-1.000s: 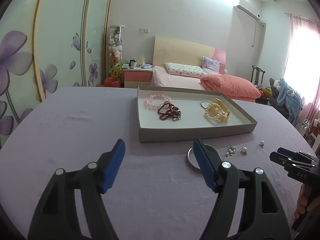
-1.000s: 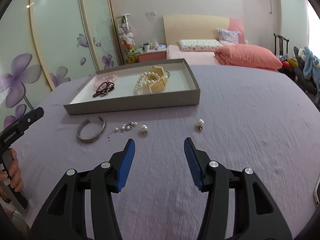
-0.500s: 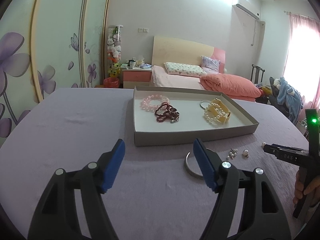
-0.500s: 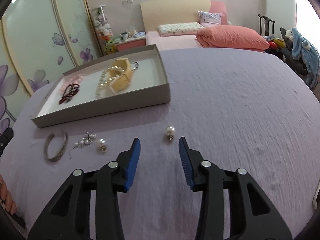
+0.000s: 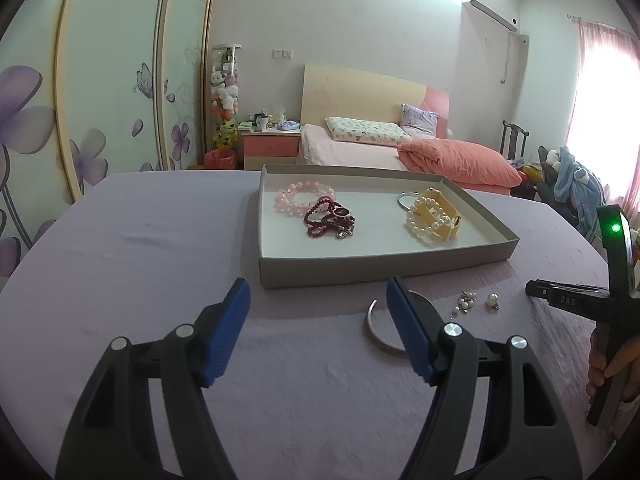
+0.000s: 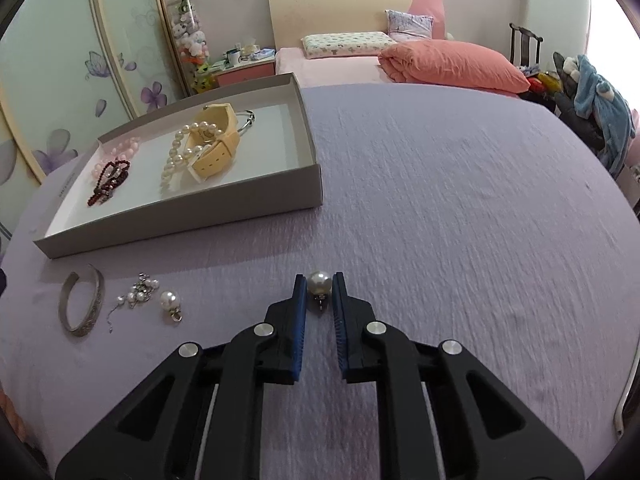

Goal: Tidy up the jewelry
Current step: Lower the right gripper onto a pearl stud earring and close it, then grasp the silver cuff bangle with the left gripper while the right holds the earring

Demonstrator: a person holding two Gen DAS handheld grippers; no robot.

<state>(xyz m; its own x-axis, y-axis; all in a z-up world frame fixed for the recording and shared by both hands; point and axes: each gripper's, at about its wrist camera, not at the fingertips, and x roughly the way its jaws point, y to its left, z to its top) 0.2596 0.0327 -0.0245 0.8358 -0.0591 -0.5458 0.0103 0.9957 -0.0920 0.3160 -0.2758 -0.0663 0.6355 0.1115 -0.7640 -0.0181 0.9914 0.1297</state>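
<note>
Right wrist view shows our right gripper (image 6: 319, 285) pinching a pearl earring (image 6: 319, 282) between its blue pads, the piece low on the lilac cloth (image 6: 440, 220) near its front edge, out in front of the grey tray's (image 6: 180, 224) right front corner. We judge the pickup of this earring to be the step in hand. The left gripper (image 5: 318, 300) hangs with fingers spread and nothing between them, over the cloth just in front of the tray's front wall.

Inside the tray lie a pink bead bracelet (image 5: 298, 196), a dark red bead string (image 5: 326, 220), a pearl bracelet (image 6: 180, 156) and a yellow watch (image 6: 218, 146). A silver bangle (image 6: 80, 304), a small pearl cluster (image 6: 140, 294) and a second pearl earring (image 6: 170, 302) remain on the cloth before the tray's front wall.

The next move, in our judgement, calls for a clean lift, a carry over the front wall, and release onto bare tray floor. The round pearl could slip from the pads.
</note>
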